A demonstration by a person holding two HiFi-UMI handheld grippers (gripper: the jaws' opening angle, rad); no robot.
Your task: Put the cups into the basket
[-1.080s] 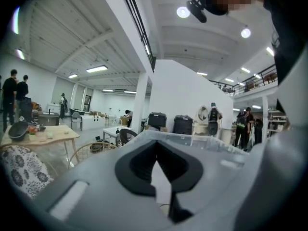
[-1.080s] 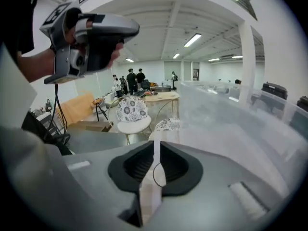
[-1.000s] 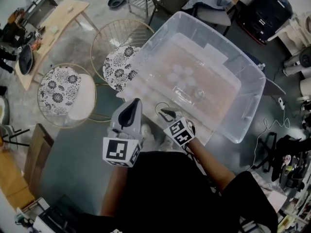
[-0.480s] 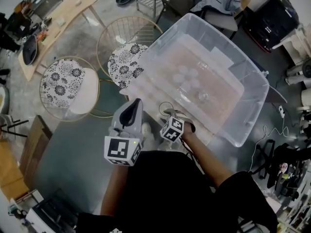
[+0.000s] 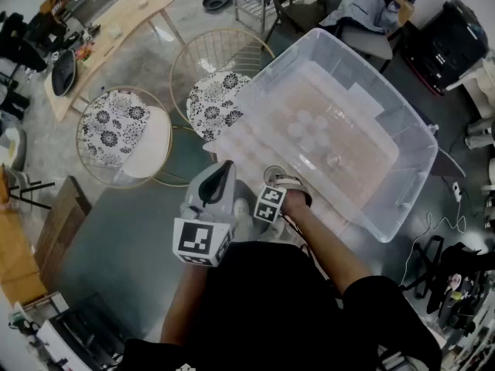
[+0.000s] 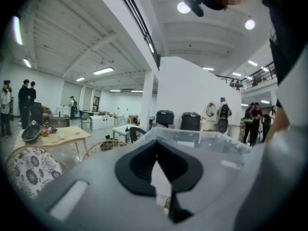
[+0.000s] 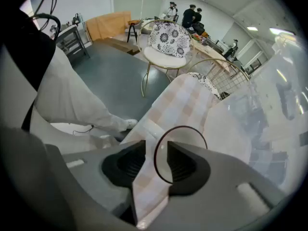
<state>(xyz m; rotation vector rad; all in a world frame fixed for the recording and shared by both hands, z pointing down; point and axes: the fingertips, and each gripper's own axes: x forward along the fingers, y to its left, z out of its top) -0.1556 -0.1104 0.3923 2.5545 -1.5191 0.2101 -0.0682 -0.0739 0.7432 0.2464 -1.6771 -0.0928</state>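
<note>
A clear cup (image 5: 272, 175) with a dark rim stands on the checked cloth (image 7: 179, 100) just outside the near wall of the big clear plastic basket (image 5: 407, 178). My right gripper (image 5: 276, 185) points steeply down over it. In the right gripper view the jaws are open, having just been opening, and the cup's rim (image 7: 183, 127) runs through the gap, so its wall stands between the pads without being pressed. Several more clear cups (image 5: 308, 129) lie inside the basket. My left gripper (image 5: 219, 178) hovers beside the right one, shut and holding nothing.
Two round patterned chairs (image 5: 124, 134) (image 5: 219, 93) with gold wire frames stand left of the table. A wooden table (image 5: 108, 33) is beyond them. People stand far off in the hall. A cable (image 5: 441, 222) lies on the floor at the right.
My right gripper has dropped down and rolled over the dark-rimmed cup by the basket's near wall. The left gripper has stayed about where it was.
</note>
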